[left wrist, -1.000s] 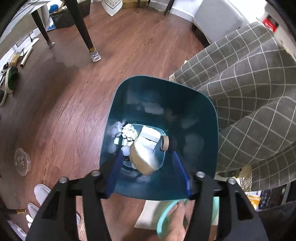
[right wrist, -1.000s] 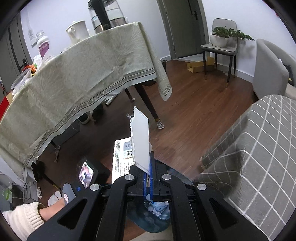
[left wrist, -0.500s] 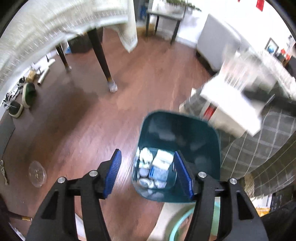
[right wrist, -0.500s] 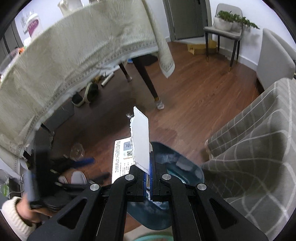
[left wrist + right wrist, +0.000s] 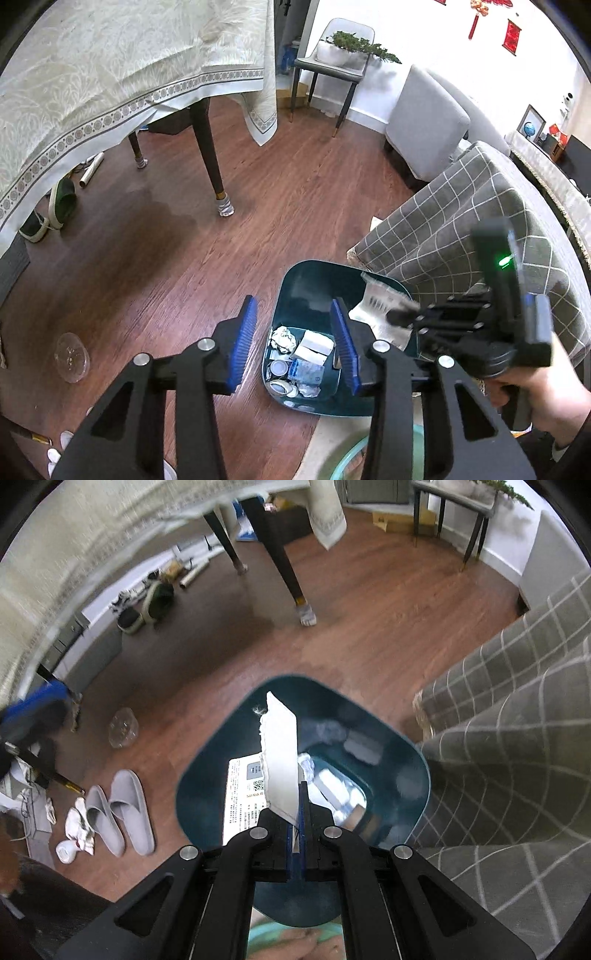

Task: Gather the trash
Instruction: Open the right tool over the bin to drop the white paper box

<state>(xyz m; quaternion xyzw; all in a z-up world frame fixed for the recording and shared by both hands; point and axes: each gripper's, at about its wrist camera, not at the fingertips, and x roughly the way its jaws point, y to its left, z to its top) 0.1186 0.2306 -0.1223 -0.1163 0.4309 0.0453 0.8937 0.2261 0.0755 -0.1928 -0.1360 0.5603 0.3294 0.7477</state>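
Observation:
A teal trash bin stands on the wood floor beside a checked sofa and holds several pieces of trash. My left gripper is open and empty, above the bin's left side. My right gripper is shut on a torn white printed paper package and holds it over the bin. The right gripper and package also show in the left wrist view, above the bin's right rim.
A clear plastic lid lies on the floor at the left; it also shows in the right wrist view. Grey slippers lie near it. A table with a long cloth and dark legs stands behind. The checked sofa borders the bin's right.
My left gripper has lifted and pulled back from the bin, its jaws open. My right gripper has tipped down and carried the package over the bin.

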